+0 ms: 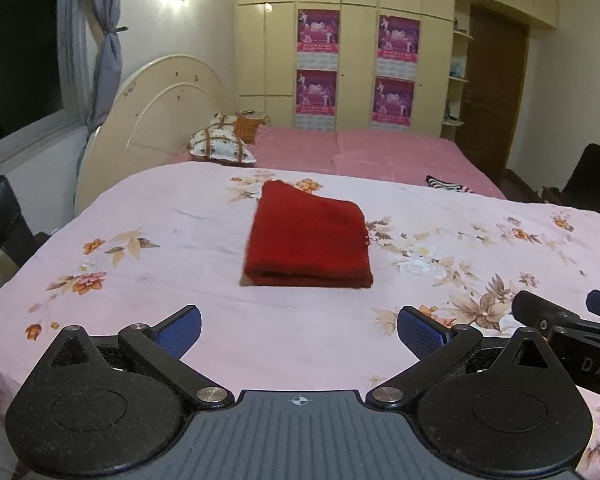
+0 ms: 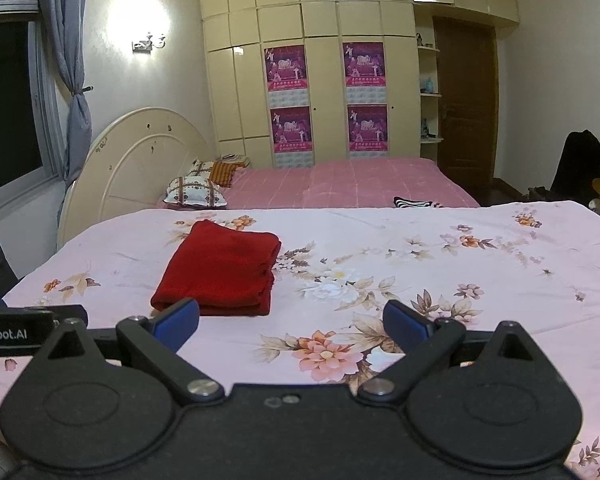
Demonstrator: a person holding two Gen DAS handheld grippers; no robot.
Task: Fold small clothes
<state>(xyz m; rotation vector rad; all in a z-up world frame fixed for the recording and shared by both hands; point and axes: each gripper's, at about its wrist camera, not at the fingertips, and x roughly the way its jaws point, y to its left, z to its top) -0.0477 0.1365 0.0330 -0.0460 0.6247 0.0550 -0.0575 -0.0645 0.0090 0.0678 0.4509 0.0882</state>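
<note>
Red folded cloth (image 1: 308,236) lay flat on the floral bed sheet (image 1: 140,280), straight ahead of left gripper (image 1: 299,334), apart from it. For right gripper (image 2: 291,326), cloth was ahead-left, near left fingertip (image 2: 178,318). Both grippers wide apart, holding nothing.

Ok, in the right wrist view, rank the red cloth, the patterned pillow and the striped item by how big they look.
1. Red cloth, clearly largest, though it lies nearest the camera.
2. Patterned pillow.
3. Striped item, partly hidden by the sheet's edge, so its true size is unsure.
</note>
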